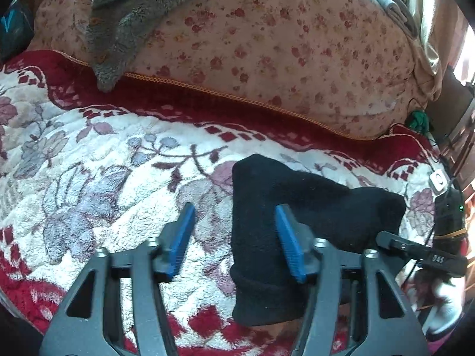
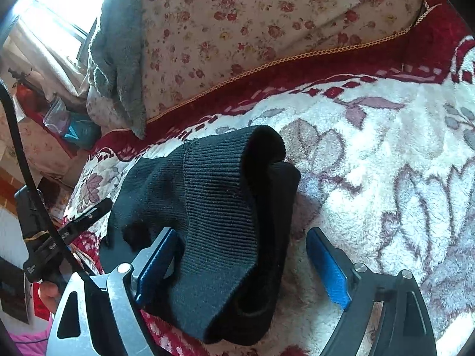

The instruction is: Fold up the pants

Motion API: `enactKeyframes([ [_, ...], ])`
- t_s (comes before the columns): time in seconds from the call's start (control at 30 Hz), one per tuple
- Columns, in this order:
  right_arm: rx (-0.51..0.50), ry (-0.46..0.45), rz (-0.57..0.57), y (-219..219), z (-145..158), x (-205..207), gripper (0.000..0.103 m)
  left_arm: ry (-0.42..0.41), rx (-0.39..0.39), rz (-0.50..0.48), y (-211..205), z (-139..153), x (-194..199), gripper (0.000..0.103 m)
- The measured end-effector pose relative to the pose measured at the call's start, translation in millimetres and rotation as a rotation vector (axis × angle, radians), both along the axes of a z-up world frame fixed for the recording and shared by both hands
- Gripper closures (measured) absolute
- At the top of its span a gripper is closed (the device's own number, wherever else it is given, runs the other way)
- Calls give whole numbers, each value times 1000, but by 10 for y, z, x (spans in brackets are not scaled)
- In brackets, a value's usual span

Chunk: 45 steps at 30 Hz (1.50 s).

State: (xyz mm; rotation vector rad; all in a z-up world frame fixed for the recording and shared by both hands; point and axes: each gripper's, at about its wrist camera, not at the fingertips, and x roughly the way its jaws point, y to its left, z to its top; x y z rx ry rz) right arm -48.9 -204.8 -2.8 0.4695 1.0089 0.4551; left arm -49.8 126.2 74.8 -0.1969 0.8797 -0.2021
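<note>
- I am watching the black pants (image 1: 297,207) lying in a folded bundle on the floral fleece blanket (image 1: 104,163) that covers the bed, near its red-patterned border.
- My left gripper (image 1: 236,237) is hovering with its blue pads spread wide; the right-side pad (image 1: 289,243) is showing over the dark cloth and the other over bare blanket, nothing pinched between them.
- My right gripper (image 2: 246,267) is likewise standing released, its jaws wide apart, with the ribbed cuff (image 2: 219,195) of the pants sitting between the pads and bulging toward the camera.
- Whether either pad is pressing on the fabric, I cannot tell.
- Behind the pants, a rose-print quilt (image 1: 267,44) is rising in a heap along the blanket's braided orange edging (image 1: 237,98), and a grey towel (image 2: 118,59) is draping down its side.
</note>
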Motion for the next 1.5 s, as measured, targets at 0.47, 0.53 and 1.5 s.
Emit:
enactKeyframes([
  [0.47, -23, 5, 33, 155, -39, 64, 14, 49, 25, -61, -206, -231, 79, 37],
  [0.53, -16, 11, 38, 159, -55, 78, 12, 59, 27, -64, -227, -283, 110, 37],
  [1.5, -84, -145, 94, 273, 170, -78, 54, -3, -88, -131, -265, -209, 75, 72],
])
